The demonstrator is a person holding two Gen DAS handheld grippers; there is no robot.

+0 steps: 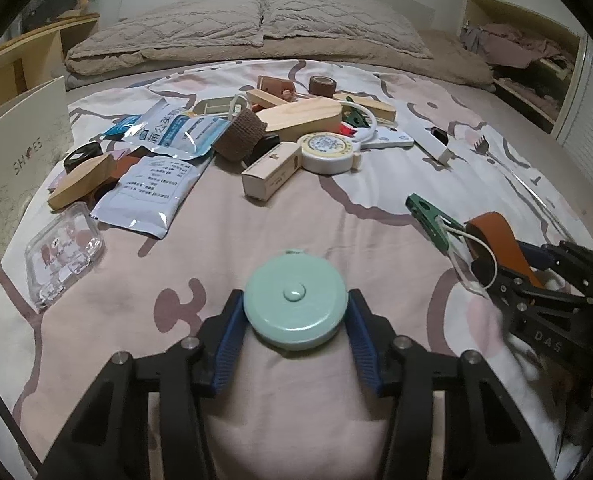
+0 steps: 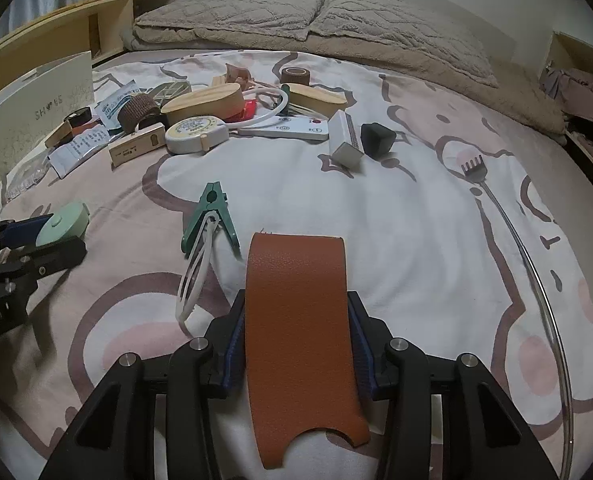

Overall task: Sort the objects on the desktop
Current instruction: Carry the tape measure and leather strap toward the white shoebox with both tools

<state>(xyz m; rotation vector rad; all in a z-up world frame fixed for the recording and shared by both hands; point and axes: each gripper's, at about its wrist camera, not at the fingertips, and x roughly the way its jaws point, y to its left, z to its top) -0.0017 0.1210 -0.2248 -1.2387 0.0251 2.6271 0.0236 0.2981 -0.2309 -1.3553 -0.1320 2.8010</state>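
Note:
A round mint-green tape measure (image 1: pixel 294 304) lies low over the pink patterned bedsheet (image 1: pixel 256 232), and my left gripper (image 1: pixel 296 300) is shut on it, blue pads pressing on both of its sides. The right wrist view shows that same left gripper (image 2: pixel 56 236) at the left edge with the mint-green tape measure (image 2: pixel 62 226) in it. My right gripper (image 2: pixel 296 300) is shut on a curved brown leather strip (image 2: pixel 296 320) that stands up between its pads. In the left wrist view the right gripper (image 1: pixel 496 276) is at the right with the leather strip (image 1: pixel 496 236).
A green clip (image 2: pixel 212 216) with a white loop lies between the grippers. Further back is a heap: a white tape measure (image 1: pixel 326 152), wooden boxes, brown bandage rolls, packets, a small carton (image 1: pixel 270 174). A clear case (image 1: pixel 62 252), a shoe box (image 1: pixel 16 152), a fork-headed rod (image 2: pixel 474 172) and a black cube (image 2: pixel 376 138) lie around.

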